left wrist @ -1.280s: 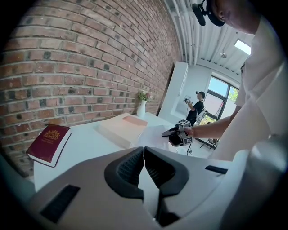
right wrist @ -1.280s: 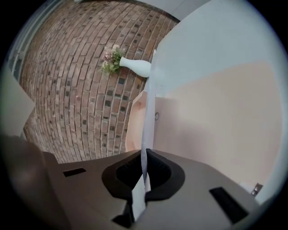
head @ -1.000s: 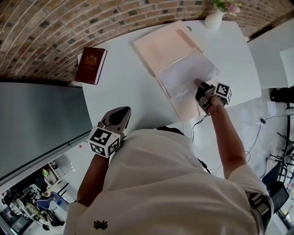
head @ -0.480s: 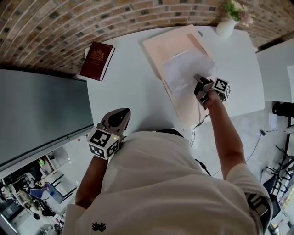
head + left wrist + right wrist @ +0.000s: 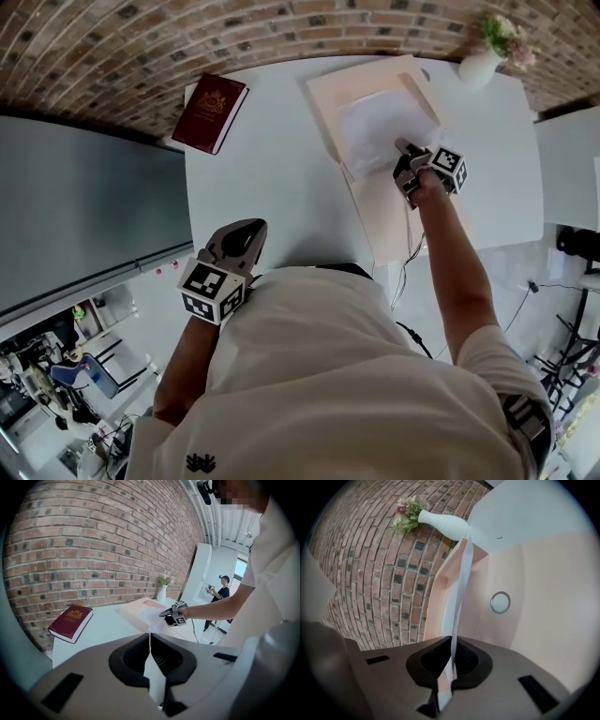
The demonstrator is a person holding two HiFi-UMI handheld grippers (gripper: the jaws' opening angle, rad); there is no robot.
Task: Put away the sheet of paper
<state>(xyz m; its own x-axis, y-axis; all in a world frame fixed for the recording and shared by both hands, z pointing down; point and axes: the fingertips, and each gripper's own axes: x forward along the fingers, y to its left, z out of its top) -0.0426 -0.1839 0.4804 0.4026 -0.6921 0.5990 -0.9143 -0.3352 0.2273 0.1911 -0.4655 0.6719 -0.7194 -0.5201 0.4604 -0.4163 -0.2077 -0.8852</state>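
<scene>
Sheet of paper [image 5: 370, 131] pinched by right gripper [image 5: 401, 148] over open pink folder [image 5: 356, 86]; flower vase [image 5: 478, 66] beyond, maroon book [image 5: 210, 112] leftward; left gripper [image 5: 246, 230] clenched, empty.

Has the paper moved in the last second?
Yes. The sheet of paper, pinched by the right gripper, has slid farther in over the pink folder.

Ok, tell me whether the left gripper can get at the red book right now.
Probably yes. The left gripper is shut and empty, and only bare white table lies between it and the red book.
</scene>
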